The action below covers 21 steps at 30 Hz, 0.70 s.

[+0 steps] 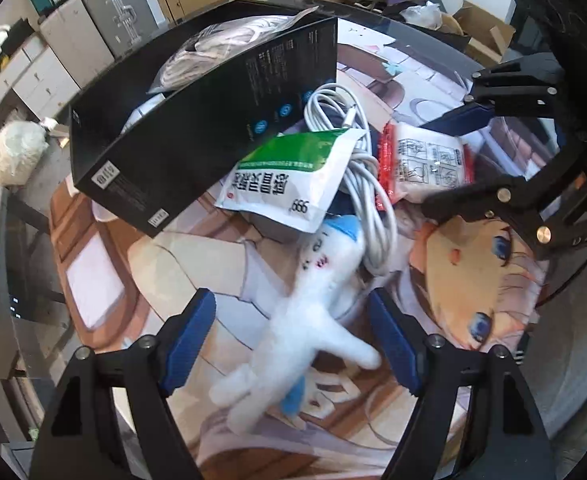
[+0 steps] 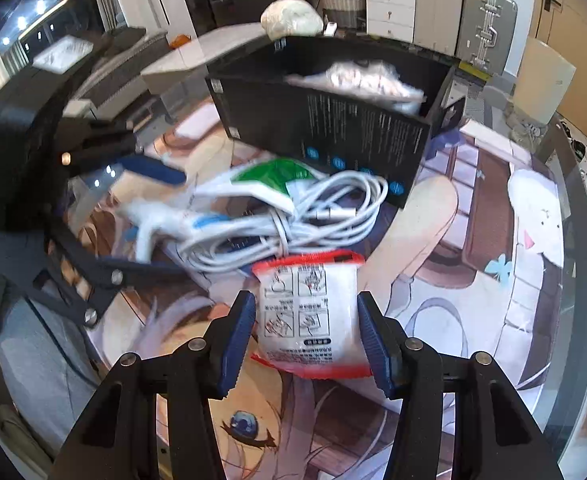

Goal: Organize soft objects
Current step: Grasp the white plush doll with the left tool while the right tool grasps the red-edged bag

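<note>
On the printed mat (image 1: pixel 105 280), beside the black box (image 1: pixel 197 120), a white plush toy (image 1: pixel 313 320) is straddled by the left gripper (image 1: pixel 293 336), its jaws apart; the red-edged packet (image 2: pixel 309 316) is framed by the right gripper (image 2: pixel 307 340), jaws wide and seemingly not yet pressing; each soft item is best squeezed across its middle, gently; the white cable (image 1: pixel 357 184) and green-and-white pouch (image 1: pixel 293 172) nearby should be left undragged when lifting.
</note>
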Each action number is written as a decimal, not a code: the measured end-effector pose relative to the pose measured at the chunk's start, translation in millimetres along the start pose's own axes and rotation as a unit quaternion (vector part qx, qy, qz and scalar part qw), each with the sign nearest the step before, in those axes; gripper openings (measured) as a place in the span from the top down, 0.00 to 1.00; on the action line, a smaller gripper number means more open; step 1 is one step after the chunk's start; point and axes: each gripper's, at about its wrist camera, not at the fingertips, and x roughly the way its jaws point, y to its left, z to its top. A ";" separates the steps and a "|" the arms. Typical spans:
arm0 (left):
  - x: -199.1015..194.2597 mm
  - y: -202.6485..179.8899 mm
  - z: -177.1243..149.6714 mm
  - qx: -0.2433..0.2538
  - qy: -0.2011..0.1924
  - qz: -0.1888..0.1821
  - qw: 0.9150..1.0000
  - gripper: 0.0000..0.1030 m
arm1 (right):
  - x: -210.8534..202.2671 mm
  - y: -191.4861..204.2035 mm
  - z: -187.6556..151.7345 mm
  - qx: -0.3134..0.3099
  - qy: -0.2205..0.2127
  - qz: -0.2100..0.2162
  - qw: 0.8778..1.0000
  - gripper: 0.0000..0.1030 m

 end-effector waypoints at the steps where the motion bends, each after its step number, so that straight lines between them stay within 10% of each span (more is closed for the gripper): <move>1: -1.1 -0.7 -0.4 0.002 -0.007 0.002 1.000 0.24 | 2.3 1.3 -0.9 -0.005 0.004 -0.005 1.000 0.49; 4: -2.9 3.1 -2.1 -0.024 -0.013 -0.014 1.000 0.56 | 3.9 5.5 -1.5 -0.015 0.006 -0.009 1.000 0.49; 11: -9.3 3.2 -11.3 -0.032 -0.035 -0.004 0.999 0.69 | 2.3 12.3 -1.4 -0.018 0.004 -0.012 1.000 0.56; 16: -12.2 10.2 -14.4 -0.056 -0.038 -0.023 0.997 0.69 | 1.5 7.0 1.0 -0.013 0.001 -0.017 1.000 0.56; 21: -5.2 4.6 -18.6 -0.051 -0.030 -0.036 0.998 0.41 | 4.2 6.4 -0.7 -0.013 0.003 -0.019 1.000 0.56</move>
